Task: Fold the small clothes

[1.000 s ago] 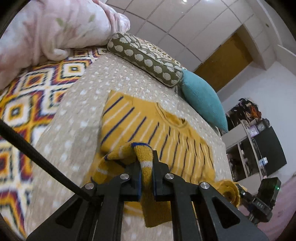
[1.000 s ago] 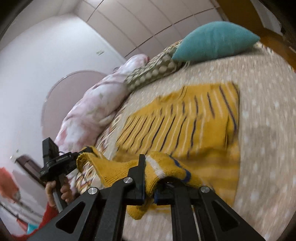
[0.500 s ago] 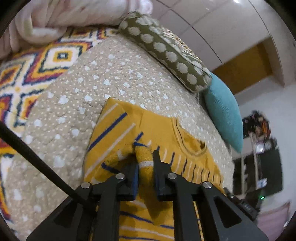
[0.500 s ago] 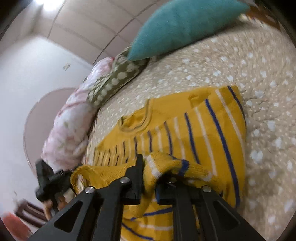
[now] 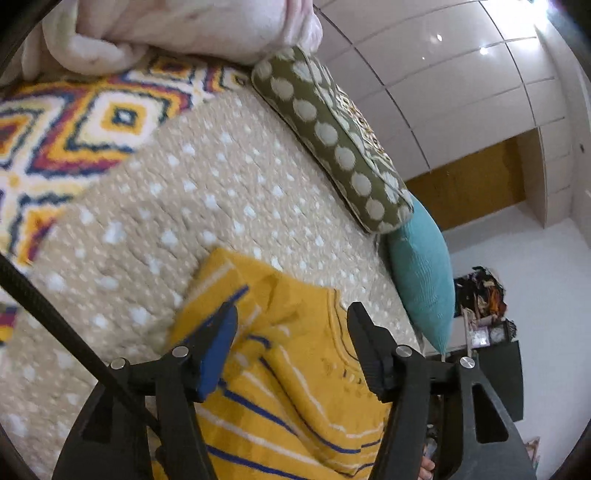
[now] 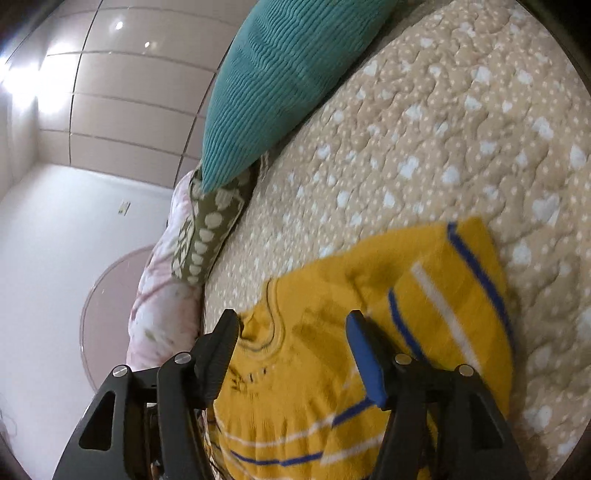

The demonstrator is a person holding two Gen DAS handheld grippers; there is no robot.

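Note:
A small yellow sweater (image 5: pixel 284 384) with blue and white stripes lies on the beige dotted quilt (image 5: pixel 192 206), its lower part folded up over the chest. My left gripper (image 5: pixel 291 317) is open and empty just above the sweater's left shoulder area. In the right wrist view the sweater (image 6: pixel 369 350) lies with its neckline toward the pillows. My right gripper (image 6: pixel 291 325) is open and empty over the sweater near the collar. Both views are blurred by motion.
A green polka-dot bolster (image 5: pixel 332 144) and a teal pillow (image 5: pixel 421 273) lie along the far side of the bed. A pink floral duvet (image 5: pixel 166 26) and a bright patterned blanket (image 5: pixel 66 122) are at the left. The quilt (image 6: pixel 443 140) extends beyond the sweater.
Both grippers carried the sweater's lower edge up toward the collar, then opened and let the fabric go. The folded part now lies on the sweater.

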